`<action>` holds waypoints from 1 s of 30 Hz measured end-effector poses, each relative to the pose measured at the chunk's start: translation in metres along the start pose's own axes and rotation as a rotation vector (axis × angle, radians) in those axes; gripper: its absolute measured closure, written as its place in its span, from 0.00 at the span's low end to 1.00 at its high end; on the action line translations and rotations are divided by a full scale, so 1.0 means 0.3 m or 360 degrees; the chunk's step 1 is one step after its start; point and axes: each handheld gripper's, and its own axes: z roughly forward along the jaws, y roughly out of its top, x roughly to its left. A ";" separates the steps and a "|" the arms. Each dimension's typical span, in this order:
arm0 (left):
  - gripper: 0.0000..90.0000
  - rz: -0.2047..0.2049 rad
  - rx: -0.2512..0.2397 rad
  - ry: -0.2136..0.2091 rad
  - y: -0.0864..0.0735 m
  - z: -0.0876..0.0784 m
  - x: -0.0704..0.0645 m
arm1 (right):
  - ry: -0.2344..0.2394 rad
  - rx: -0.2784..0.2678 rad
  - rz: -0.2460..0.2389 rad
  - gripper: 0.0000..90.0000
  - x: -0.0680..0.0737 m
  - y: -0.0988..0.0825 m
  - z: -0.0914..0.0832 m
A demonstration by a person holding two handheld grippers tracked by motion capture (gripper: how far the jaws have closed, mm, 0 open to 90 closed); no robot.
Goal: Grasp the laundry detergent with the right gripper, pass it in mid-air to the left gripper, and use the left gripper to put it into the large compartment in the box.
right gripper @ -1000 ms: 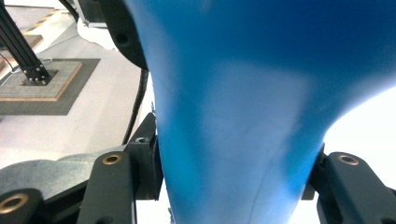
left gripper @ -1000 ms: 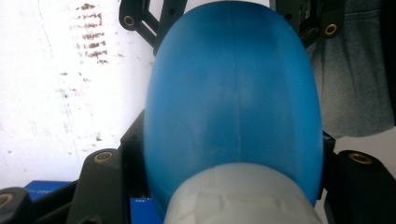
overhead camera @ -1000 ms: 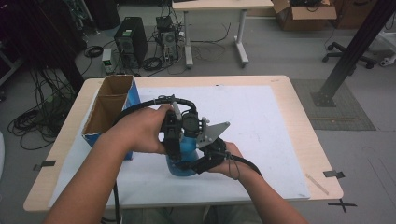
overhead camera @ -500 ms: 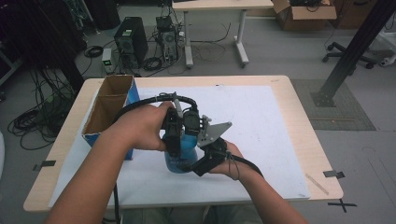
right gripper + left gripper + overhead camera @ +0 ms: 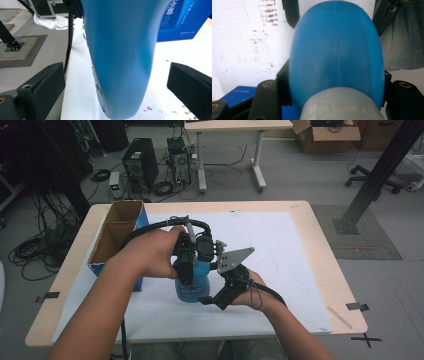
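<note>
A: Where's the blue bottle (image 5: 191, 282)?
B: Just beside the open cardboard box (image 5: 116, 232), clamped near its neck by the left gripper (image 5: 184, 265).
A: And the right gripper (image 5: 220, 295)?
B: Its jaws have just been opening; they seem clear of the bottle between them.

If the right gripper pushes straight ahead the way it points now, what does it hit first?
Most likely the blue bottle: it stands between the right gripper's open jaws, which have just been opening. Depth is unclear.

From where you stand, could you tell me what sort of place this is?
Probably a lab or workshop: a black desktop computer tower sits on the floor among tangled black cables, with a black metal frame post and a brown cardboard box nearby.
</note>
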 end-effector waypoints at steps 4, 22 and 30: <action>0.44 0.0000 0.0001 -0.0008 0.004 -0.002 0.001 | 0.0019 -0.0010 0.0019 0.00 -0.007 -0.003 -0.012; 0.43 -0.0207 0.0014 -0.0054 -0.013 -0.034 0.043 | -0.0033 -0.0002 0.0065 0.00 -0.027 -0.017 -0.134; 0.43 -0.0528 -0.0026 -0.0031 -0.046 -0.092 0.084 | -0.0143 0.0149 0.0072 0.00 -0.053 -0.026 -0.259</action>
